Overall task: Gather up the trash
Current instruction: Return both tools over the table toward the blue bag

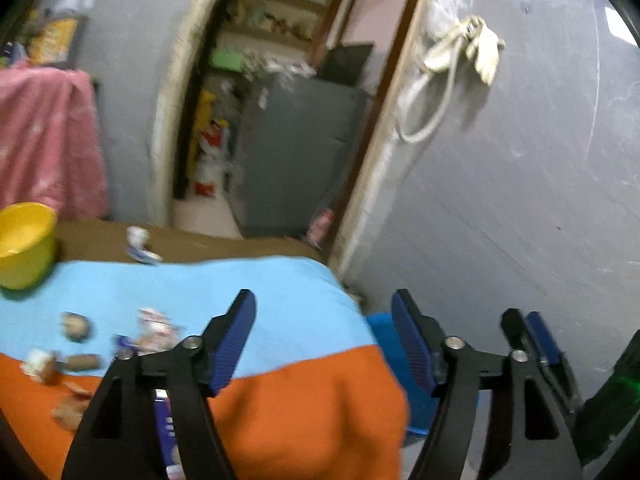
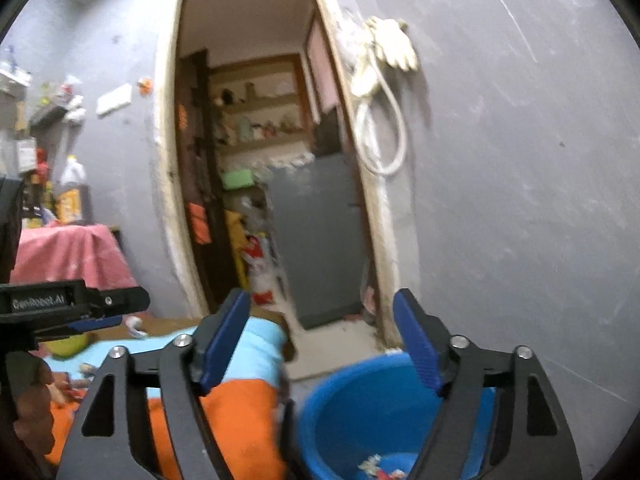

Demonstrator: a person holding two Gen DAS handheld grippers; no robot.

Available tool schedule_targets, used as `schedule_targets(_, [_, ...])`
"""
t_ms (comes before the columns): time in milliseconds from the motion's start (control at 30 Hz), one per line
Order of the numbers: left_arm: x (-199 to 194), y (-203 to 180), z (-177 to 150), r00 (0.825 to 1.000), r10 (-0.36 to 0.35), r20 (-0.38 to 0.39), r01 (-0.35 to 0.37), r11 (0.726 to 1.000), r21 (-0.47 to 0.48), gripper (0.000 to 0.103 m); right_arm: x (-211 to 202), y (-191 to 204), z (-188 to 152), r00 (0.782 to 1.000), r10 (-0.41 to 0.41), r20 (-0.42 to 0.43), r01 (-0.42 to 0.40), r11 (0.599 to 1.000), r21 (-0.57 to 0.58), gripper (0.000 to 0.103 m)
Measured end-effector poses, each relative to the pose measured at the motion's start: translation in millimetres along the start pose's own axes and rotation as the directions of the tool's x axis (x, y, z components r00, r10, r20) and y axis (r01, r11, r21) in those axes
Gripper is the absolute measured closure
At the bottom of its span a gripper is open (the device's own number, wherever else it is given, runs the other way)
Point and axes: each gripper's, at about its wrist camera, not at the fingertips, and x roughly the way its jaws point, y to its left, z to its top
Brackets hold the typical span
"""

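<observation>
both tools frame the foreground: the left tool [image 1: 324,344] stands with its blue pads spread wide and nothing between them, and the right tool [image 2: 322,344] is likewise spread wide and empty, hanging above the blue bucket [image 2: 344,408] at 5 o'clock of the right wrist view. inside that bucket, at its bottom near 6 o'clock, lies a crumpled red-and-white wrapper [image 2: 378,466]. in the left wrist view only a sliver of the bucket shows, between the cloth's right edge and the right finger. the desk carries a cloth [image 1: 304,408], light blue farther off and orange nearer. scattered trash [image 1: 154,330] lies on it at 8 o'clock of the left view: crumpled wrappers, brownish lumps and a blue-and-white wrapper [image 1: 165,428] partly hidden behind the left finger. a yellow bowl [image 1: 26,244] sits at 9 o'clock on the cloth's far edge; its contents cannot be made out. a small white crumpled piece [image 1: 140,246] lies on the bare brown desk [image 1: 224,246] beyond the cloth, near 10 o'clock. a hand [image 2: 38,412] grips the left tool's handle at 8 o'clock of the right view.
</observation>
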Motion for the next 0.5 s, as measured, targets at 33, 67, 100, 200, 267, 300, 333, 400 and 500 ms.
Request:
schedule_targets(33, [-11, 9, 0, 0.999, 0.023, 0.031, -0.023, 1.000, -0.004, 0.026, -3, 8, 2, 0.999, 0.025, 0.020, -0.025, 1.000, -0.008, 0.021])
schedule_targets(67, [-20, 15, -1, 0.997, 0.043, 0.059, -0.043, 0.999, -0.007, 0.022, -4, 16, 3, 0.998, 0.048, 0.035, -0.048, 0.999, -0.013, 0.020])
schedule_targets(100, [-28, 21, -2, 0.995, 0.059, 0.081, -0.059, 0.998, -0.010, 0.021, -6, 22, 4, 0.996, 0.071, 0.048, -0.070, 0.997, -0.017, 0.017])
schedule_targets(200, [-51, 38, -3, 0.983, 0.116, 0.141, -0.115, 0.993, -0.014, 0.011, -11, 42, 7, 0.987, 0.136, 0.091, -0.135, 0.991, -0.022, 0.003])
schedule_targets(267, [-65, 51, -6, 0.972, 0.149, 0.182, -0.147, 0.989, -0.025, 0.005, -13, 55, 7, 0.981, 0.158, 0.114, -0.156, 0.987, -0.026, 0.000])
schedule_targets(300, [-73, 60, -9, 0.964, 0.170, 0.203, -0.167, 0.985, -0.034, 0.004, -14, 61, 8, 0.978, 0.169, 0.124, -0.167, 0.986, -0.028, 0.000])
schedule_targets(333, [-78, 66, -11, 0.959, 0.185, 0.214, -0.180, 0.983, -0.041, 0.003, -14, 68, 8, 0.974, 0.184, 0.133, -0.181, 0.983, -0.032, 0.000])
schedule_targets(400, [-91, 82, -15, 0.945, 0.226, 0.235, -0.220, 0.974, -0.054, 0.002, -13, 80, 7, 0.970, 0.199, 0.138, -0.194, 0.980, -0.047, 0.000])
schedule_targets(500, [-108, 99, -24, 0.921, 0.288, 0.263, -0.285, 0.957, -0.051, 0.002, -14, 98, 4, 0.962, 0.232, 0.144, -0.224, 0.972, -0.071, 0.000])
